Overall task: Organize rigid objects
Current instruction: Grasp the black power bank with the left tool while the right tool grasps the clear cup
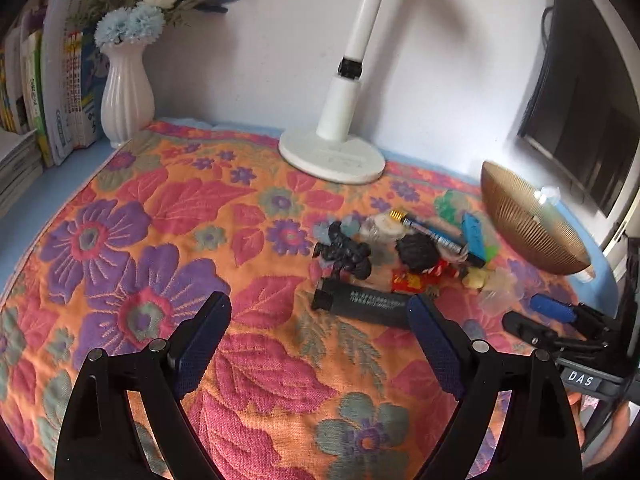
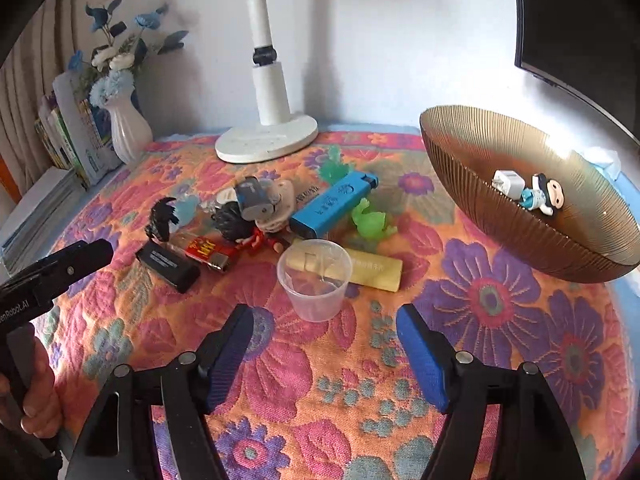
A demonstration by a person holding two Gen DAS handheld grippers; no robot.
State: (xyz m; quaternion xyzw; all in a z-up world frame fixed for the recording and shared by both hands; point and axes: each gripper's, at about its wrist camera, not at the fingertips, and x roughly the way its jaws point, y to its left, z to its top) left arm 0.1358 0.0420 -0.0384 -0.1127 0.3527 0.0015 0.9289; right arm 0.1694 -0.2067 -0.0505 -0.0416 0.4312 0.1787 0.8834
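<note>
A pile of small items lies on the flowered cloth: a black flat bar point(image 1: 368, 304) point(image 2: 168, 266), a black toy figure point(image 1: 346, 250) point(image 2: 162, 218), a dark-haired doll in red point(image 1: 418, 256) point(image 2: 240, 224), a blue box point(image 2: 334, 204), a green frog point(image 2: 370, 220), a yellow bar point(image 2: 372, 270) and a clear cup point(image 2: 316, 280). A gold ribbed bowl point(image 2: 540, 240) point(image 1: 520, 216) at the right holds a white plug point(image 2: 508, 184) and a small figurine point(image 2: 544, 198). My left gripper point(image 1: 320, 308) stands open just short of the black bar. My right gripper point(image 2: 324, 314) is open, empty, just short of the cup.
A white lamp base point(image 1: 332, 156) point(image 2: 266, 140) stands at the back of the cloth. A white vase of flowers point(image 1: 126, 96) and a row of books point(image 1: 60, 92) fill the back left. A dark monitor point(image 1: 580, 120) stands behind the bowl.
</note>
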